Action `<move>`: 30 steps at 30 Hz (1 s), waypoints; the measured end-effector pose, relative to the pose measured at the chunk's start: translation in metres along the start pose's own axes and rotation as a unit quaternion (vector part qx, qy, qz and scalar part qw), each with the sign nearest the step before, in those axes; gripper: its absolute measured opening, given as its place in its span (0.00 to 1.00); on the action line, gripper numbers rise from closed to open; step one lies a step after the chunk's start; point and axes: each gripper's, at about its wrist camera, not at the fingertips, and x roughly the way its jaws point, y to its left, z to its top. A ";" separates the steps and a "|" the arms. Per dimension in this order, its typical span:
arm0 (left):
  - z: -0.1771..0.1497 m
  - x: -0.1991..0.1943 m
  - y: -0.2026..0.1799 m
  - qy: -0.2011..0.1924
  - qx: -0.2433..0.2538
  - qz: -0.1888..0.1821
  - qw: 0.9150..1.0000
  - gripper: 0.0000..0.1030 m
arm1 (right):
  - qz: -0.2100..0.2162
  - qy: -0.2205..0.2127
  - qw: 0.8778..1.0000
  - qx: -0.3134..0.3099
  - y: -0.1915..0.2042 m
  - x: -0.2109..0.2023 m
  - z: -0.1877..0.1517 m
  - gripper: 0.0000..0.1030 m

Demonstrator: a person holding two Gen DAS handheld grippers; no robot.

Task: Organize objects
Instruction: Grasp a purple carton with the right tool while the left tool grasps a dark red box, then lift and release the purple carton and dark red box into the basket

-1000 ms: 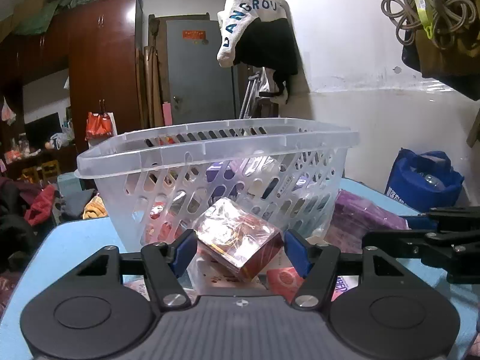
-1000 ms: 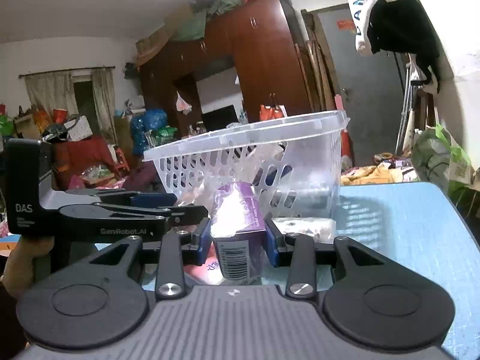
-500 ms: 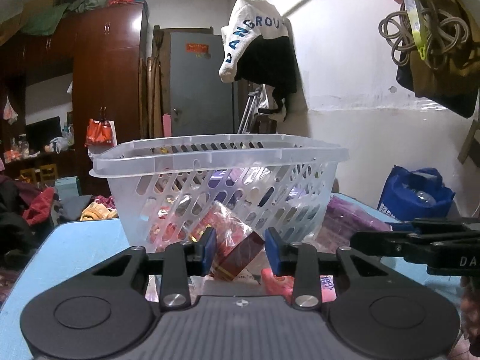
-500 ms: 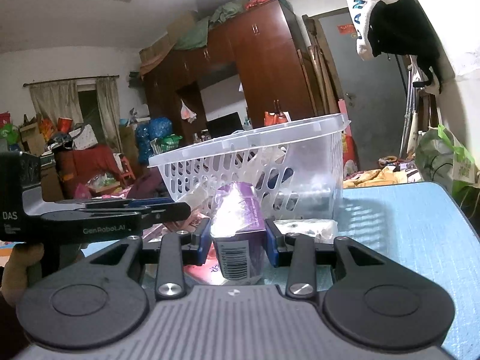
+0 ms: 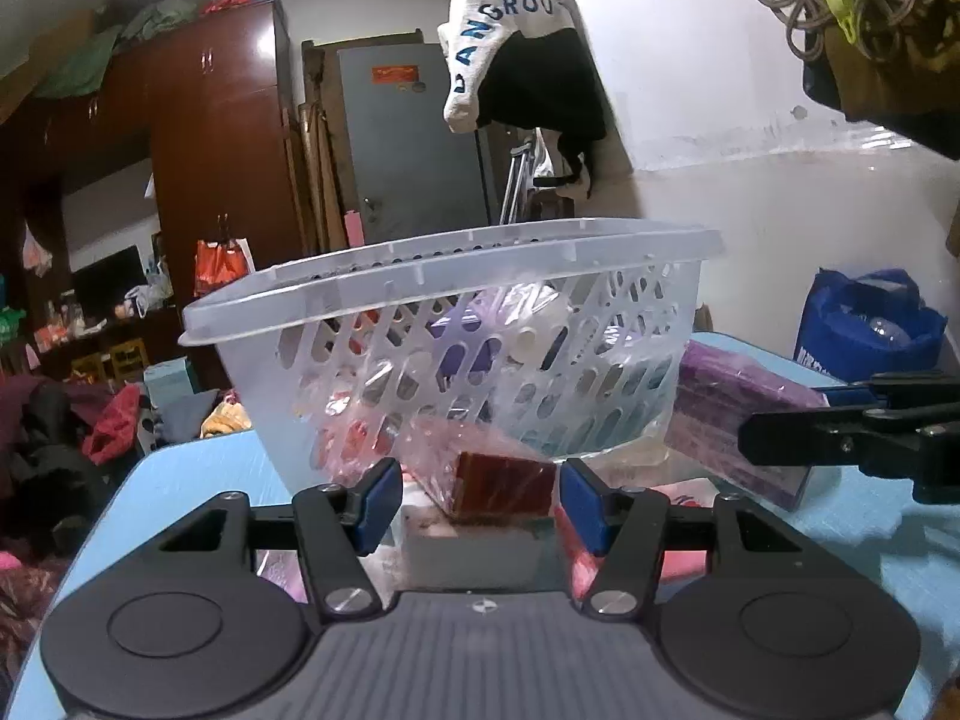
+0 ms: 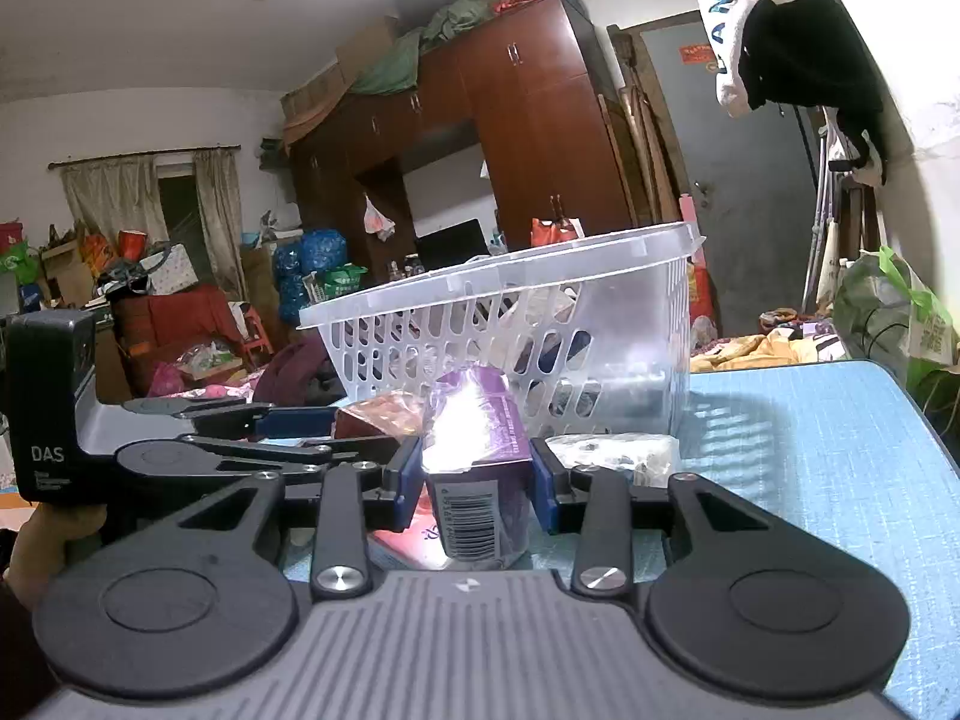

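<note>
A clear plastic basket (image 5: pixel 456 276) with several items inside stands on the blue table; it also shows in the right wrist view (image 6: pixel 498 288). My left gripper (image 5: pixel 477 498) is open around a red-brown wrapped box (image 5: pixel 501 483) lying on the table before the basket; the right pad is close to the box and the left pad stands clear. My right gripper (image 6: pixel 474 477) is shut on a purple wrapped box (image 6: pixel 477 456) with a barcode, just in front of the basket. That purple box (image 5: pixel 738 402) appears at the right of the left wrist view.
Pink packets (image 5: pixel 672 546) and a clear bag of small items (image 6: pixel 612 456) lie on the blue table (image 6: pixel 810 438) near the basket. A blue bag (image 5: pixel 870 324) sits beyond the table's right side. A wall runs along the right. Clutter and a wardrobe stand behind.
My left gripper had closed on the red-brown box half a second ago and has now opened wide again, the box lying lower on the table. My right gripper stays shut on the purple box.
</note>
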 end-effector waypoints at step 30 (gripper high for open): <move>0.090 -0.060 0.055 -0.150 -0.056 -0.026 0.987 0.48 | -0.041 -0.082 0.992 -0.085 0.036 -0.008 0.098 0.39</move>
